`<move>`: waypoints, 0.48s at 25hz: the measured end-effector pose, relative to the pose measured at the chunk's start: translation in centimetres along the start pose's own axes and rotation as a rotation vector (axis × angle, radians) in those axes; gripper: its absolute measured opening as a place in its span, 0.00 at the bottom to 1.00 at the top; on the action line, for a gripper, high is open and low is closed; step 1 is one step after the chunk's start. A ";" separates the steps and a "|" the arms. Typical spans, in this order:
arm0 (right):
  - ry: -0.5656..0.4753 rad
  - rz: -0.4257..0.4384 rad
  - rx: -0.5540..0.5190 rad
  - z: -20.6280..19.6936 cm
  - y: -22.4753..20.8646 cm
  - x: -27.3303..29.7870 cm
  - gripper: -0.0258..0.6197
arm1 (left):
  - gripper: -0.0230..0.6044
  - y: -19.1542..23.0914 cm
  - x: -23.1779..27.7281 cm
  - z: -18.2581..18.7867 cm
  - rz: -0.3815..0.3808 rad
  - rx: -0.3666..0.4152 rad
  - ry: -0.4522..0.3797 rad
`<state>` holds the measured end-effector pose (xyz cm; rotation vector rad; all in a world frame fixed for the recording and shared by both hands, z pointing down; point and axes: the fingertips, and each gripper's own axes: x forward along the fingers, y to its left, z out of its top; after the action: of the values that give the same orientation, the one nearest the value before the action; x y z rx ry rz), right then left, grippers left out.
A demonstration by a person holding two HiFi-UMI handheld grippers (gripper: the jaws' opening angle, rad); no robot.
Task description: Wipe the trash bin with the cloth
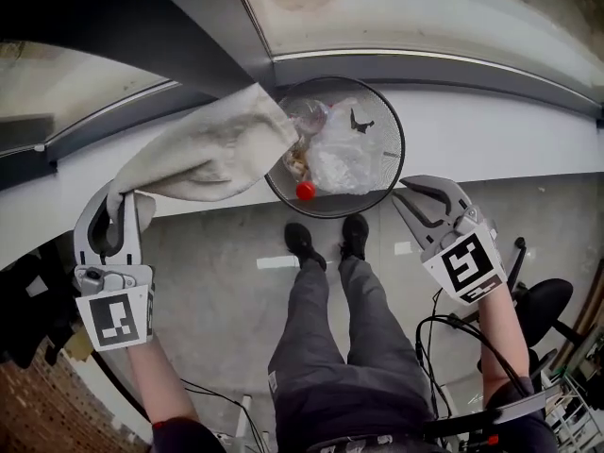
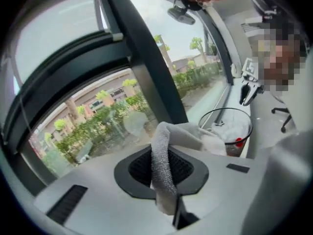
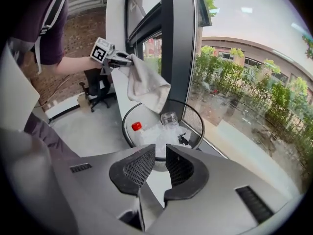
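The left hand-held gripper (image 1: 118, 206) is clamped on one end of the pale cloth (image 1: 212, 149); in the left gripper view the fabric (image 2: 161, 165) runs up between the closed jaws (image 2: 164, 180). The bare left forearm reaches forward and the jaws point up toward the window. From them the cloth drapes rightward, and its free end hangs over the left rim of the trash bin (image 1: 382, 121). It may just brush the rim, though neither view settles that.

The bin is a black mesh basket standing against the white ledge (image 1: 491, 140) under the window. Inside it lie a crumpled clear plastic bag (image 1: 344, 154), a bottle with a red cap (image 1: 305, 191) and a clear cup (image 1: 307, 116).

The right hand-held gripper (image 1: 401, 190) is held out on a straight forearm and aimed at the bin's right side, close to it but apart. Its jaws (image 3: 160, 163) stand slightly apart with nothing between them.

Each gripper's cube carries black-and-white square markers. Below, the person's legs in grey trousers (image 1: 330, 347) stand on the grey floor (image 1: 217, 281).
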<state>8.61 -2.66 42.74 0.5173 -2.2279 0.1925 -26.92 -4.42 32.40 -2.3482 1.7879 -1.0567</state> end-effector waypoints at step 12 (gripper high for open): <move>-0.133 0.089 0.314 4.1 -0.5 -0.7 0.14 | 0.19 -3.1 11.5 -16.3 -0.233 -0.194 0.320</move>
<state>6.38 -4.10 39.55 0.6139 -2.3655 0.5755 -31.15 -6.99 52.00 -2.6869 1.8170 -1.4201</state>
